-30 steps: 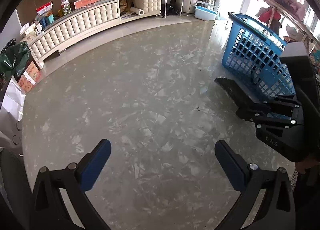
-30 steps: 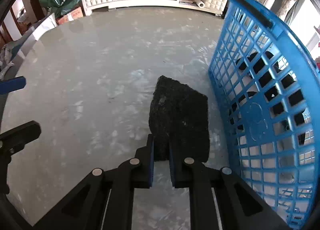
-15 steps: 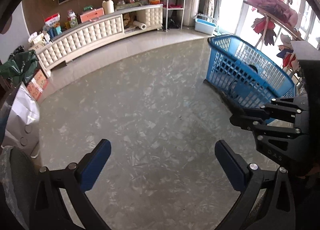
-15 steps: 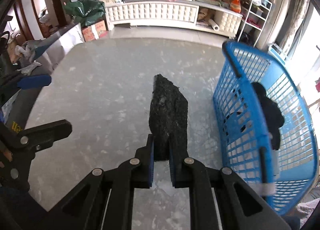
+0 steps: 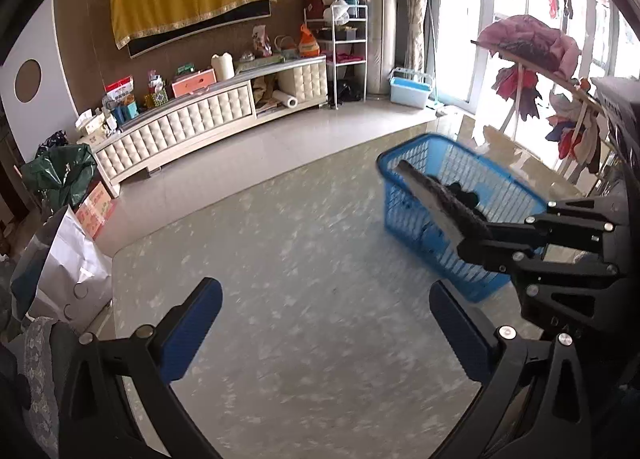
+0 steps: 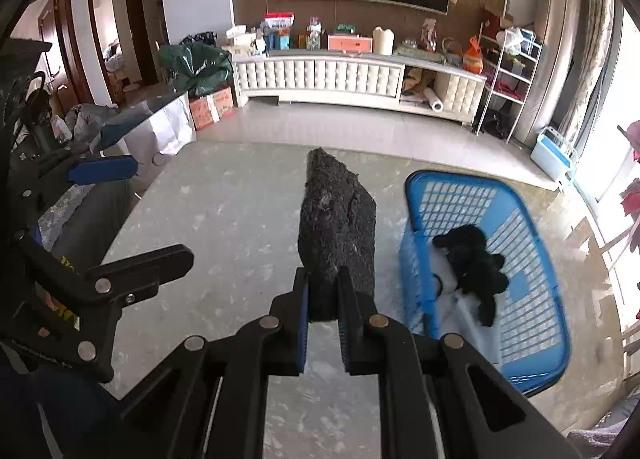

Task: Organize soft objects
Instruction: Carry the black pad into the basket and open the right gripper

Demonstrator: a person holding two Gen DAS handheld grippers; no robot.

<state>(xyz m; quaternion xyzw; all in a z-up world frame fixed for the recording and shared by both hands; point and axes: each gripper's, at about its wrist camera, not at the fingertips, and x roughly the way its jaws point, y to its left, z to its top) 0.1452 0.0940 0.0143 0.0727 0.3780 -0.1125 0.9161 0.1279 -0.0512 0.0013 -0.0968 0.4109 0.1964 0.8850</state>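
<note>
One black plush toy (image 6: 472, 263) inside basket (image 6: 536, 347)

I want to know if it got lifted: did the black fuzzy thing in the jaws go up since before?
Yes. The black pad in the right gripper has risen: the blue basket, once beside it, now sits below, its inside showing.
</note>
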